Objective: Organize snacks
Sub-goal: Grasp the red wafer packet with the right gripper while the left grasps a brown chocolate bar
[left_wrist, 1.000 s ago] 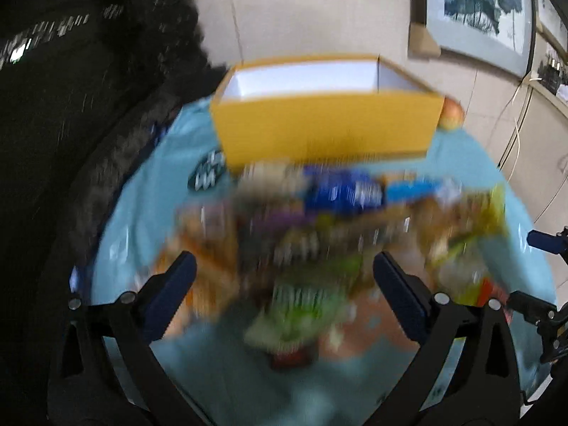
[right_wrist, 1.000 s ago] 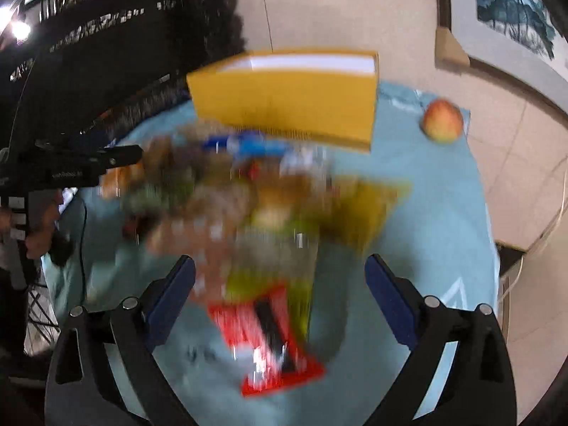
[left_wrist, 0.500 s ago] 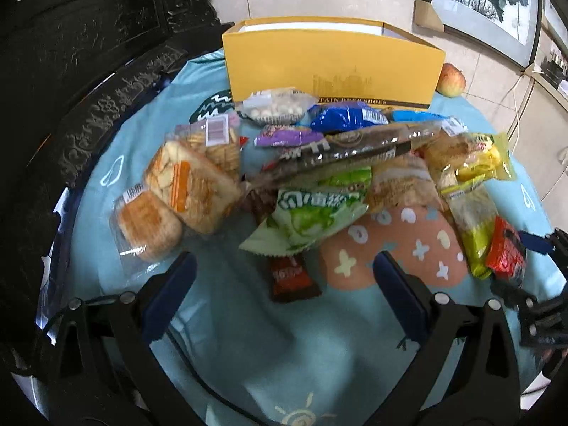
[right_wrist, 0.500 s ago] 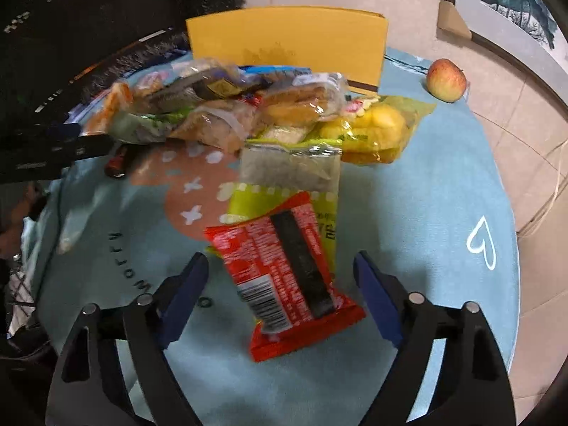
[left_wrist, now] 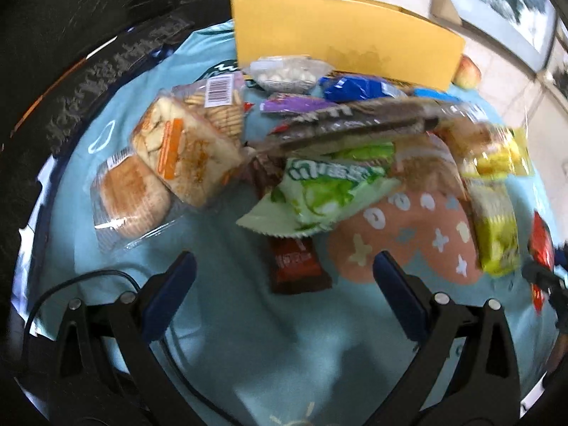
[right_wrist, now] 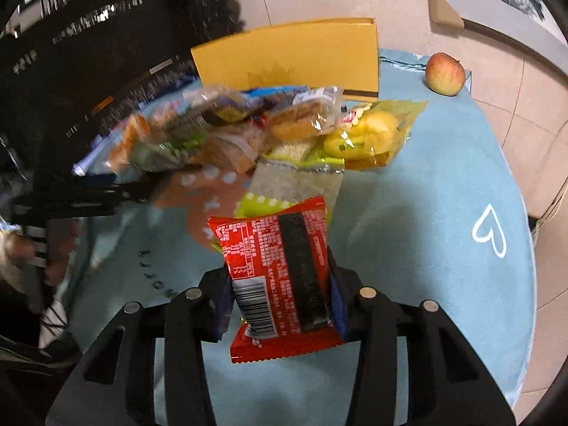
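A pile of wrapped snacks lies on a light blue tablecloth in front of a yellow cardboard box, which also shows in the right wrist view. My right gripper is shut on a red snack packet and holds it raised above the cloth. My left gripper is open and empty, just in front of a small brown-red bar and a green packet. The red packet shows at the right edge of the left wrist view.
An apple sits at the table's far right edge beside the box. Bread and cracker packs lie at the pile's left. A dark carved chair stands behind the table on the left. A black cable runs by the left gripper.
My right gripper has closed on the red packet and lifted it off the cloth. My left gripper has moved slightly closer to the pile and stays open.
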A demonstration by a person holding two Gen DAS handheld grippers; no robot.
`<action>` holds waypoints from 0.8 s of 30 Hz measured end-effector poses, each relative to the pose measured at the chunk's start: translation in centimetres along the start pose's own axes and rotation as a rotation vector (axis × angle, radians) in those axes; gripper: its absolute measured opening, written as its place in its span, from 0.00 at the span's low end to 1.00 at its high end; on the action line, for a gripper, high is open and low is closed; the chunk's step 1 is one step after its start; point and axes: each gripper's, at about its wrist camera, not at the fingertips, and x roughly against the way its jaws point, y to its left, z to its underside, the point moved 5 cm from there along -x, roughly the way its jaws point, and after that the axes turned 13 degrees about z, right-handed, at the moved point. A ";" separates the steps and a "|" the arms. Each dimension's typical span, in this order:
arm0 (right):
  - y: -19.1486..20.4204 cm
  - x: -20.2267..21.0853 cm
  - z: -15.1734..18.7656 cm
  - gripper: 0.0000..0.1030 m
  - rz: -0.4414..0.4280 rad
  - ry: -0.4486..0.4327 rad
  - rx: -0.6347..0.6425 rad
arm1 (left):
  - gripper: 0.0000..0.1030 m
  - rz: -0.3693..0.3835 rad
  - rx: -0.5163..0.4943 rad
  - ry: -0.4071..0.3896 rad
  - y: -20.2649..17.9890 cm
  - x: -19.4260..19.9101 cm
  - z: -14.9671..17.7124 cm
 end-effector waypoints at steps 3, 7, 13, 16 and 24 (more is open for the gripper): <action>0.4 0.4 -0.2 0.44 -0.022 -0.015 0.003 | 0.97 -0.025 0.040 0.050 0.9 -1.0 0.0; 1.3 0.7 -0.7 0.44 -0.055 -0.027 0.010 | 0.89 -0.035 0.076 0.076 2.0 -2.0 0.1; 2.1 0.7 -0.6 0.44 -0.062 -0.030 0.016 | 0.48 -0.043 0.065 0.045 2.5 -1.9 -1.4; 2.2 0.7 -0.5 0.44 -0.059 -0.027 0.014 | 0.25 -0.040 0.035 0.037 2.2 -1.8 -1.5; 2.0 1.7 -0.7 0.44 -0.076 -0.040 0.006 | 0.23 0.027 0.011 0.060 1.3 0.7 1.1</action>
